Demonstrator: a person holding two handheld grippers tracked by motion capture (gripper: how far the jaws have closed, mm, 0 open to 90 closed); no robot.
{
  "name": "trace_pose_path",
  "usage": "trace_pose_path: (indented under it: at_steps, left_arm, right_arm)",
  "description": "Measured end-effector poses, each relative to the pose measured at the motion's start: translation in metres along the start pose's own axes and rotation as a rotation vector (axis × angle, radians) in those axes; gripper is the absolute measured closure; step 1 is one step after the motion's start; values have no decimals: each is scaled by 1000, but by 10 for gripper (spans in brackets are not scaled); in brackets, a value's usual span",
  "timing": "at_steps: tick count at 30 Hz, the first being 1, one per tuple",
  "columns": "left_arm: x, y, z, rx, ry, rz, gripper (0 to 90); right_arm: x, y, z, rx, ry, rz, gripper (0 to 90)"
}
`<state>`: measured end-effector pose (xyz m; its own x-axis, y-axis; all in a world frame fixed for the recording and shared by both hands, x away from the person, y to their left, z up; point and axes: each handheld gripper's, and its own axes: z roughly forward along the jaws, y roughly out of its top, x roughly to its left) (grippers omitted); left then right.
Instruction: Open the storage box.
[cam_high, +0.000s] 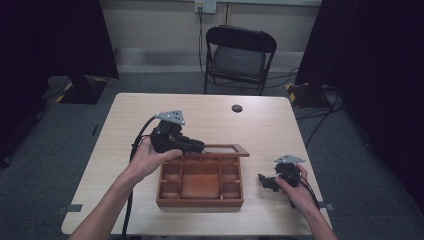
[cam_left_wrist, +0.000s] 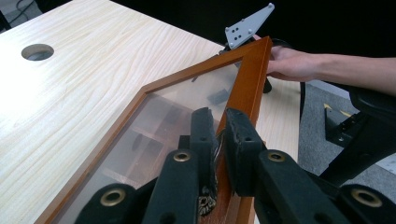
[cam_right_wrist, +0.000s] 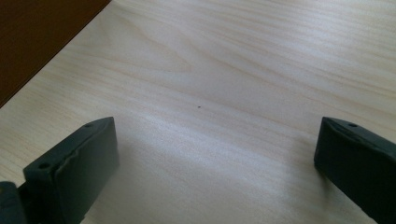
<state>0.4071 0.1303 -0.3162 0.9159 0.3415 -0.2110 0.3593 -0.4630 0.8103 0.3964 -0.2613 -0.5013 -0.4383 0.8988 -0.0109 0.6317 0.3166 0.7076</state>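
The left gripper (cam_high: 196, 146), jaws clamped narrowly on the glazed lid (cam_left_wrist: 187, 100), props it open at the wooden box's (cam_high: 200, 200) 12 o'clock edge, seemingly to expose compartments, while the right gripper (cam_high: 263, 181) rests at 3 o'clock on the surface (cam_high: 260, 120), jaws wide and empty.

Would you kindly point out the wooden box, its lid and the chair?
wooden box (cam_high: 200, 202), high view, front wall.
lid (cam_left_wrist: 250, 81), left gripper view, wooden frame edge.
chair (cam_high: 239, 61), high view, seat.
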Motion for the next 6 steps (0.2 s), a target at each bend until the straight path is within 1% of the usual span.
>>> trace_pose_path:
  at_steps: [6]
  left_arm:
    - [0,0,0,-1,0,2,822]
  right_arm:
    - [0,0,0,0,0,0,0]
